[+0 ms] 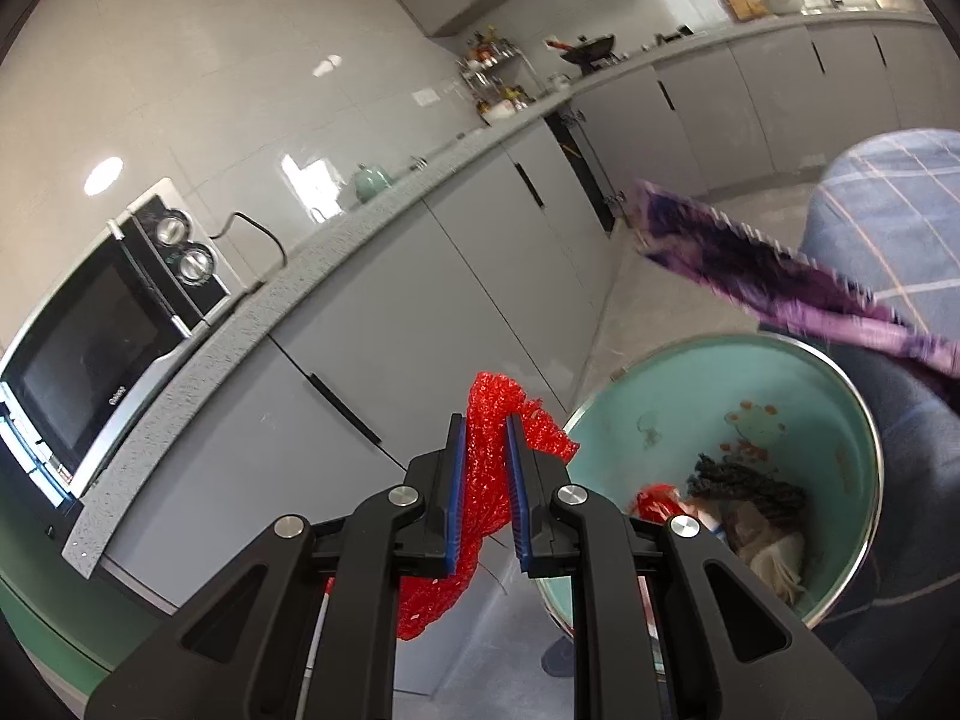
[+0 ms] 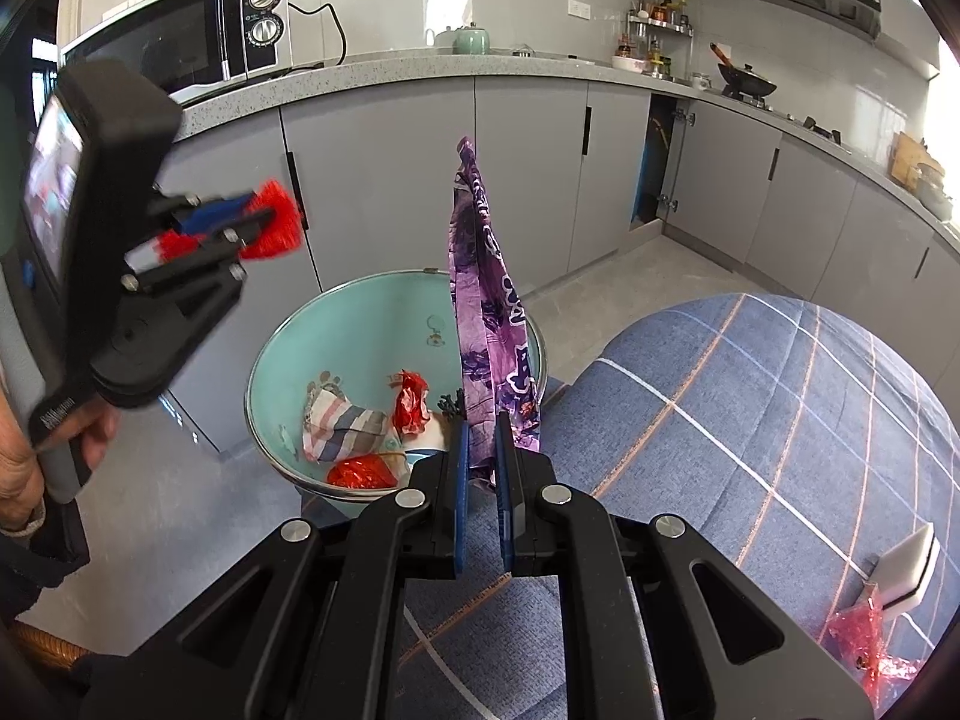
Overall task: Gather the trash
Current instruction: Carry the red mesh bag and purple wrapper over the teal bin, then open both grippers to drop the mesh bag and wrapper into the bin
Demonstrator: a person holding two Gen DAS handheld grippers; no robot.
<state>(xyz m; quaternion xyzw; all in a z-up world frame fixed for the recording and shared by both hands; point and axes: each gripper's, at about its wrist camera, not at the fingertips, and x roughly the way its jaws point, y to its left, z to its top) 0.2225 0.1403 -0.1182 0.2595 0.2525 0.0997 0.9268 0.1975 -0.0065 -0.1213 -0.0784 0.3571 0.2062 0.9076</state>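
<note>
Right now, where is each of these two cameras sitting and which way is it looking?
Left wrist: rides the left gripper, looking along its fingers past the red mesh it pinches, toward the microwave and counter; no hand shows.
Right wrist: rides the right gripper, which pinches a purple wrapper, looking down at the teal bin; the person's hand holds the left gripper at left.
Shared: bin, microwave, both held items.

Bin [image 2: 288, 354] on floor btwn cabinets [image 2: 384, 180] & cushion [image 2: 780, 420], trash [image 2: 342, 429] inside.
</note>
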